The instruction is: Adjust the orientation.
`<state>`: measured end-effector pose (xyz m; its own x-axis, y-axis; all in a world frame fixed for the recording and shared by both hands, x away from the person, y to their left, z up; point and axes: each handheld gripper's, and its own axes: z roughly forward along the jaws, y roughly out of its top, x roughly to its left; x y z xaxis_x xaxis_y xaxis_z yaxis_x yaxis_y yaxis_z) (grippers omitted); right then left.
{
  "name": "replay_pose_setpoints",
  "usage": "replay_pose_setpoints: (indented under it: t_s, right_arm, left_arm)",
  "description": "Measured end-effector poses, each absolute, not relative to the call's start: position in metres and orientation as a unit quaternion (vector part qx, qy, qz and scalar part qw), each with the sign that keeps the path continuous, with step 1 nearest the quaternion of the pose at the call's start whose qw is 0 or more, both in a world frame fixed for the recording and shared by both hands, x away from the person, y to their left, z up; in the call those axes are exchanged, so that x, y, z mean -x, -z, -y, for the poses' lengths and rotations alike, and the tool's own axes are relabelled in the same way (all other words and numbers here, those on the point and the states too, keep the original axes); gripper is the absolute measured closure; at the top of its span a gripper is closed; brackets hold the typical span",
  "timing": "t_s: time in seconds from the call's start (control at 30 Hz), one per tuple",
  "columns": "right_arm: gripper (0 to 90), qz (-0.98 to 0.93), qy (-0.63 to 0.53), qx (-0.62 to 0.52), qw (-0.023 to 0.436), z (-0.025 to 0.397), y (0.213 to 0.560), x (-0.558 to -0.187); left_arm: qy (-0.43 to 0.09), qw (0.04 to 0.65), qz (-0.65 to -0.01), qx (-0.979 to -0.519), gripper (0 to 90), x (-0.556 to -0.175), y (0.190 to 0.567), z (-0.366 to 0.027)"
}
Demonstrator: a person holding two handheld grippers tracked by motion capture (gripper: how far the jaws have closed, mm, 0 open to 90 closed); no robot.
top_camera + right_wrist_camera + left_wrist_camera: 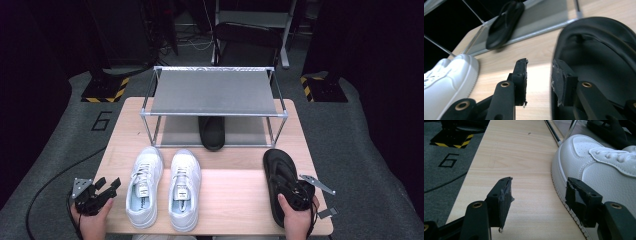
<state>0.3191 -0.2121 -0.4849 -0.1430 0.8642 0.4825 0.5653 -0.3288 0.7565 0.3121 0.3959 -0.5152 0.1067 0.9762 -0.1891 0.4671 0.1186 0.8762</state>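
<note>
Clearly the right gripper [298, 192] is the nearer one: its jaws stand open astride the left rim of the black sandal [280, 175], whose long axis runs toward 12 o'clock. The rack [215, 114] with the other sandal [212, 132] lies at 11 o'clock. The left gripper [107, 189] waits open beside the white sneaker [143, 186].
</note>
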Motion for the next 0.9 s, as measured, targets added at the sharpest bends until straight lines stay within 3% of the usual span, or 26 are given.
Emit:
replay_pose_setpoints:
  t_s: [0.2, 0.47, 0.9]
  right_arm:
    - [62.2, -0.562, -0.486, -0.655, 0.137, 0.219, 0.497, -0.318]
    - [75.0, -0.584, -0.468, -0.654, 0.11, 0.215, 0.507, -0.324]
    - [78.5, -0.601, -0.459, -0.646, 0.104, 0.2, 0.508, -0.326]
  left_arm:
    - [-0.287, 0.442, -0.606, -0.596, 37.8, -0.313, 0.516, -0.396]
    - [-0.285, 0.439, -0.607, -0.598, 37.8, -0.312, 0.516, -0.397]
    - [-0.284, 0.438, -0.608, -0.598, 37.9, -0.313, 0.517, -0.396]
